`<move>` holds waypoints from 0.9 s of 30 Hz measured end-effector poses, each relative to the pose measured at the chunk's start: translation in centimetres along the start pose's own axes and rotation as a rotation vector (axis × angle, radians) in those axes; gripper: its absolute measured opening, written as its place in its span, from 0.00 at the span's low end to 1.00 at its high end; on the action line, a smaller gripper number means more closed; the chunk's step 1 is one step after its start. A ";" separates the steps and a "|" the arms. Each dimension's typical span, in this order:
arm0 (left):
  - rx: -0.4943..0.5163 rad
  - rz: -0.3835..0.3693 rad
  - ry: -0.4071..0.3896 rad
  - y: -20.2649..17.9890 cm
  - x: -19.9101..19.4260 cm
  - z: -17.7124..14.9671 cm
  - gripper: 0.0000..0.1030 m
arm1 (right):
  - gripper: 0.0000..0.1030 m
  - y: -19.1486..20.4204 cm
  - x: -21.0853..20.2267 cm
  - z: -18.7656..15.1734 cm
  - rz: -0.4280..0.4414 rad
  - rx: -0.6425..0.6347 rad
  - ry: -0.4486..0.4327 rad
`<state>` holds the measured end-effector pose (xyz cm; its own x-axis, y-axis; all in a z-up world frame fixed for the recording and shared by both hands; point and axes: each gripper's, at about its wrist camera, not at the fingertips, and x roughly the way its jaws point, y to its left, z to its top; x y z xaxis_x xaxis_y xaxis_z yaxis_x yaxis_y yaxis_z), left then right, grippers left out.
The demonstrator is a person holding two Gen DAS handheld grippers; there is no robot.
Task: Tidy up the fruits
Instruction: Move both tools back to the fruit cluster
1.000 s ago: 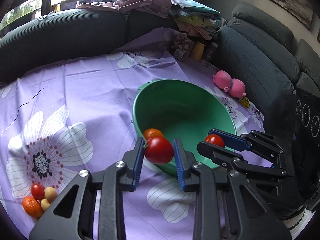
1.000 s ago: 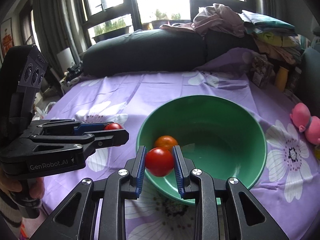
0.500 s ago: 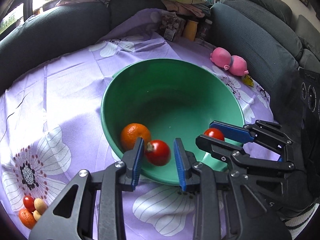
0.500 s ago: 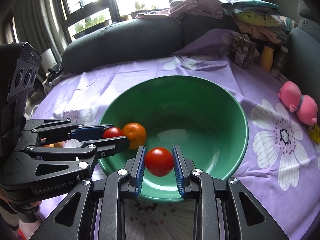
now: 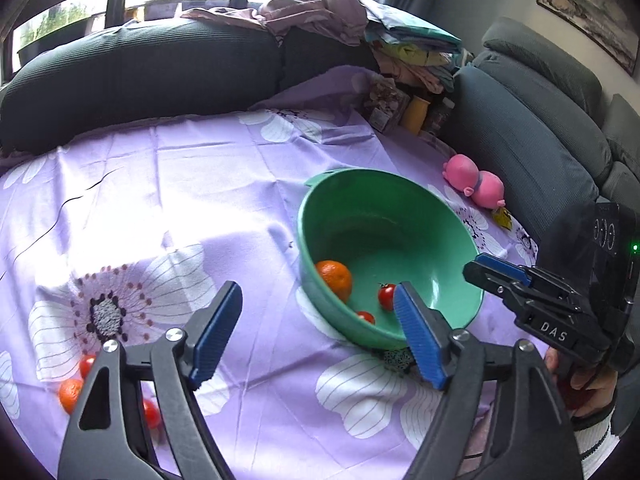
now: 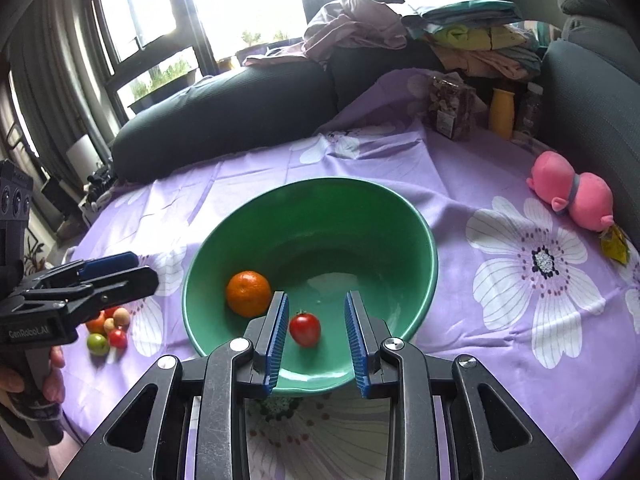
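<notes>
Fruit status: two small round red tomatoes (image 5: 387,296) sit beside round orange mandarin (image 5: 334,285) inside deep green plastic bowl (image 5: 392,232) on purple floral-clothed bench (image 5: 200,184), so left tool (image 5: 318,286) is opening empty, right tool (image 6: 316,297) wide and empty above them.

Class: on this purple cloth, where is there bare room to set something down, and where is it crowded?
Free: the purple cloth between the green bowl and the dark sofa cushion, and the flowered stretch between the bowl and the pink toy. Crowded: the loose fruit pile beside the bowl, and the far corner around the yellow bottle.
</notes>
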<state>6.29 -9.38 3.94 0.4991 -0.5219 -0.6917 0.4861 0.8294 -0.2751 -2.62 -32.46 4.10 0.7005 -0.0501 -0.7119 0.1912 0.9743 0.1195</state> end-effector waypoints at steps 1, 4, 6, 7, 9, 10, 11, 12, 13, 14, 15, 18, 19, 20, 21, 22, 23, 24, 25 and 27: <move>-0.018 0.015 -0.006 0.7 -0.7 -0.3 0.81 | 0.28 0.1 -0.2 0.0 0.006 -0.002 -0.003; -0.085 0.067 -0.022 3.6 -3.0 -1.6 0.81 | 0.28 0.7 -0.6 -0.1 0.028 -0.017 -0.010; -0.147 0.102 -0.047 5.8 -4.9 -2.6 0.81 | 0.28 1.3 -0.7 -0.2 0.044 -0.032 -0.012; -0.186 0.116 -0.064 6.9 -6.0 -3.0 0.82 | 0.28 1.7 -0.8 -0.1 0.053 -0.039 -0.011; -0.274 0.135 -0.114 9.1 -8.3 -4.0 0.83 | 0.28 2.4 -0.9 -0.3 0.074 -0.053 -0.008; -0.311 0.146 -0.145 10.1 -9.4 -4.4 0.85 | 0.28 2.9 -0.8 -0.3 0.084 -0.063 -0.004; -0.344 0.160 -0.175 10.7 -10.4 -4.9 0.88 | 0.29 3.5 -0.8 -0.5 0.096 -0.075 0.001; -0.374 0.170 -0.202 11.4 -11.4 -5.3 0.93 | 0.31 4.2 -0.7 -0.7 0.107 -0.090 0.007; -0.404 0.171 -0.222 11.9 -12.1 -5.8 0.98 | 0.32 4.9 -0.6 -0.9 0.119 -0.107 0.014; -0.434 0.160 -0.241 12.4 -12.8 -6.3 0.99 | 0.32 5.7 -0.4 -1.2 0.133 -0.125 0.023; -0.454 0.150 -0.253 12.8 -13.2 -6.7 0.99 | 0.32 6.5 -0.3 -1.4 0.147 -0.142 0.032; -0.407 0.174 -0.245 12.6 -13.7 -7.7 0.99 | 0.32 8.6 0.2 -2.1 0.189 -0.189 0.057; -0.363 0.187 -0.229 12.1 -13.6 -7.9 0.99 | 0.32 9.3 0.4 -2.3 0.201 -0.207 0.066; -0.314 0.194 -0.198 11.8 -13.4 -8.2 0.99 | 0.32 9.9 0.5 -2.5 0.213 -0.223 0.075; -0.272 0.199 -0.154 11.7 -13.0 -8.5 0.99 | 0.32 10.5 0.7 -2.7 0.223 -0.240 0.083; -0.246 0.209 -0.113 11.4 -12.6 -8.9 0.99 | 0.32 11.2 0.9 -2.9 0.232 -0.256 0.093; -0.234 0.231 -0.091 11.6 -12.2 -9.7 0.99 | 0.32 11.7 1.3 -3.2 0.240 -0.272 0.105; -0.223 0.263 -0.082 11.6 -12.0 -10.2 0.99 | 0.32 12.3 1.6 -3.4 0.247 -0.285 0.116; -0.213 0.297 -0.080 11.8 -11.7 -10.8 0.98 | 0.32 12.8 1.8 -3.7 0.255 -0.296 0.127; -0.225 0.339 -0.086 12.3 -11.4 -11.6 0.98 | 0.32 13.8 2.4 -4.3 0.272 -0.314 0.153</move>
<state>-1.77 9.09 0.71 0.6666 -0.2189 -0.7125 0.1200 0.9750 -0.1873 -1.28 -18.20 1.03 0.5821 0.2275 -0.7806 -0.2207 0.9682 0.1176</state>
